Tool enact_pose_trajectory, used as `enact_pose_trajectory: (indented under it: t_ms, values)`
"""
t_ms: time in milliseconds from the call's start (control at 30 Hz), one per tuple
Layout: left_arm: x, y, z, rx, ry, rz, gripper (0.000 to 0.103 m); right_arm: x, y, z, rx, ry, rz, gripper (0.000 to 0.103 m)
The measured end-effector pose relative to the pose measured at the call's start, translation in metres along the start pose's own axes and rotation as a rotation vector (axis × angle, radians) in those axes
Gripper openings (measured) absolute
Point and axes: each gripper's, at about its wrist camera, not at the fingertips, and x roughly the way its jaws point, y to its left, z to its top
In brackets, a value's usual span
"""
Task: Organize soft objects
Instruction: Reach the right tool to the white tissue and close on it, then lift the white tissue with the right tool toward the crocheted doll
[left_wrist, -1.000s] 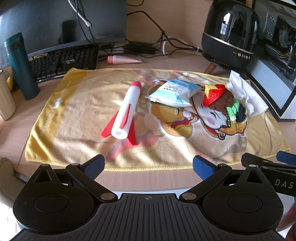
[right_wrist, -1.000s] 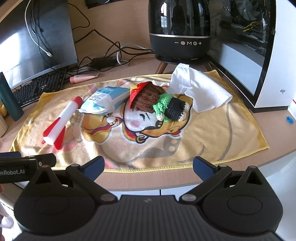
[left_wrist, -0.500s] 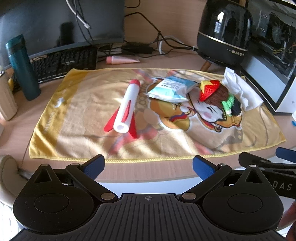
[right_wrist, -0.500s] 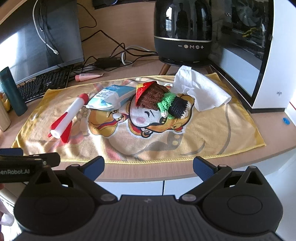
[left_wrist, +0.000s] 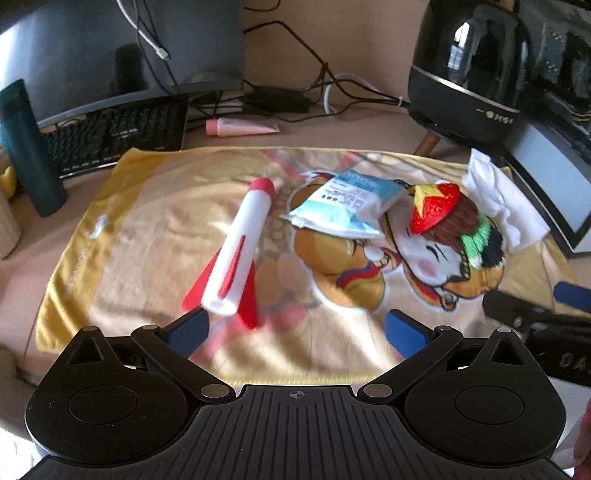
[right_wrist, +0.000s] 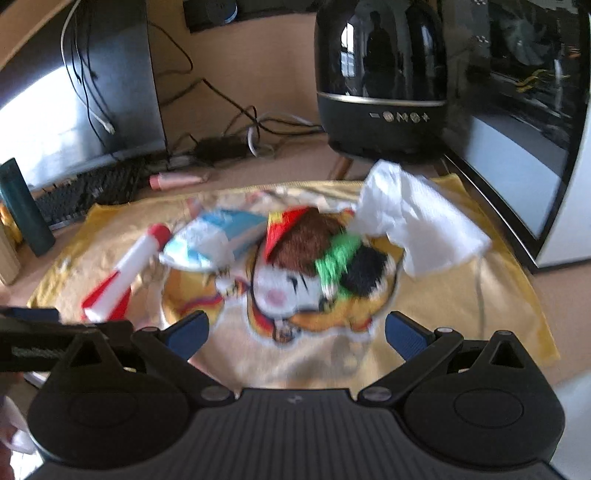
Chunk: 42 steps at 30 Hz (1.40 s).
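A yellow printed towel (left_wrist: 155, 206) (right_wrist: 461, 314) covers the desk. On it lie a white and red foam rocket (left_wrist: 236, 254) (right_wrist: 125, 273), a blue and white tissue pack (left_wrist: 347, 208) (right_wrist: 210, 240), a knitted toy in red, brown, green and black (left_wrist: 461, 225) (right_wrist: 328, 251), and a crumpled white tissue (left_wrist: 502, 203) (right_wrist: 417, 221). My left gripper (left_wrist: 295, 328) hovers open over the towel's near edge, just short of the rocket's tail. My right gripper (right_wrist: 295, 328) is open and empty, in front of the knitted toy.
A black round appliance (left_wrist: 469, 70) (right_wrist: 384, 74) stands behind the towel, a PC case (right_wrist: 546, 122) at the right. A keyboard (left_wrist: 110, 136), a teal bottle (left_wrist: 29, 151), a pink tube (left_wrist: 240, 127), a monitor and cables crowd the back left.
Both grippers have pushed forward over the towel after drawing back; the objects look larger and blurred. Nothing on the towel has moved, and both sets of jaws stay open.
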Motion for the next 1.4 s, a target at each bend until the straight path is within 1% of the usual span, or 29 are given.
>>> enact_pose_trajectory:
  t_ms: [200,267,367,467,533,667,700,733,867,900,933,967,1000,1067,1100,1133,1167,1200,1233,1267,1333,1367,1400]
  values:
    - [0.028,-0.009,0.026,-0.033,0.01,-0.004,0.103,0.027,-0.029,0.024,-0.046,-0.078,0.021,0.102]
    - [0.036,-0.01,0.032,-0.045,0.012,-0.025,0.103,0.036,-0.039,0.032,-0.061,-0.104,0.028,0.098]
    - [0.047,-0.021,0.044,-0.039,0.018,-0.08,0.103,0.05,-0.054,0.044,-0.086,-0.141,0.038,0.098]
    - [0.056,-0.033,0.056,-0.028,0.049,-0.158,0.103,0.073,-0.077,0.057,-0.127,-0.138,0.032,0.099]
    - [0.06,-0.039,0.062,-0.02,0.087,-0.237,0.103,0.088,-0.091,0.065,-0.147,-0.115,0.023,0.099]
    - [0.066,-0.059,0.065,0.038,0.119,-0.266,0.103,0.122,-0.108,0.074,-0.215,-0.076,0.05,0.098]
    - [0.067,-0.063,0.066,0.053,0.126,-0.271,0.103,0.129,-0.109,0.075,-0.221,-0.066,0.056,0.094]
    - [0.069,-0.068,0.067,0.068,0.134,-0.277,0.103,0.129,-0.11,0.076,-0.206,-0.06,0.07,0.087]
    - [0.075,-0.087,0.07,0.128,0.164,-0.299,0.103,0.13,-0.114,0.08,-0.147,-0.036,0.128,0.073]
    - [0.077,-0.09,0.071,0.132,0.163,-0.31,0.103,0.13,-0.115,0.081,-0.132,-0.03,0.143,0.062]
    - [0.08,-0.093,0.073,0.133,0.16,-0.322,0.103,0.131,-0.116,0.083,-0.118,-0.024,0.157,0.037]
    - [0.082,-0.095,0.074,0.134,0.156,-0.333,0.103,0.131,-0.117,0.084,-0.103,-0.018,0.172,0.024]
    - [0.084,-0.096,0.077,0.129,0.15,-0.356,0.102,0.131,-0.118,0.085,-0.088,-0.012,0.186,0.016]
    - [0.088,-0.092,0.08,0.118,0.153,-0.4,0.099,0.132,-0.12,0.087,-0.058,-0.001,0.215,0.011]
    - [0.09,-0.088,0.08,0.114,0.16,-0.421,0.095,0.132,-0.121,0.088,-0.044,0.005,0.229,0.008]
    - [0.092,-0.083,0.081,0.109,0.167,-0.441,0.09,0.132,-0.122,0.089,-0.029,0.011,0.244,0.008]
    - [0.094,-0.079,0.081,0.105,0.174,-0.462,0.09,0.133,-0.123,0.09,-0.014,0.017,0.258,0.008]
    - [0.096,-0.075,0.081,0.1,0.18,-0.483,0.094,0.131,-0.123,0.091,0.005,0.021,0.277,0.007]
    - [0.097,-0.072,0.081,0.1,0.174,-0.5,0.094,0.12,-0.122,0.092,0.053,0.009,0.332,0.007]
    - [0.097,-0.069,0.079,0.108,0.172,-0.505,0.095,0.108,-0.119,0.092,0.109,-0.001,0.414,0.007]
    - [0.097,-0.061,0.073,0.126,0.17,-0.511,0.099,0.101,-0.105,0.091,0.164,0.015,0.528,0.007]
    - [0.097,-0.058,0.07,0.135,0.17,-0.514,0.099,0.098,-0.098,0.09,0.186,0.026,0.58,0.007]
    - [0.099,-0.056,0.067,0.135,0.178,-0.505,0.1,0.101,-0.089,0.085,0.176,0.05,0.599,0.007]
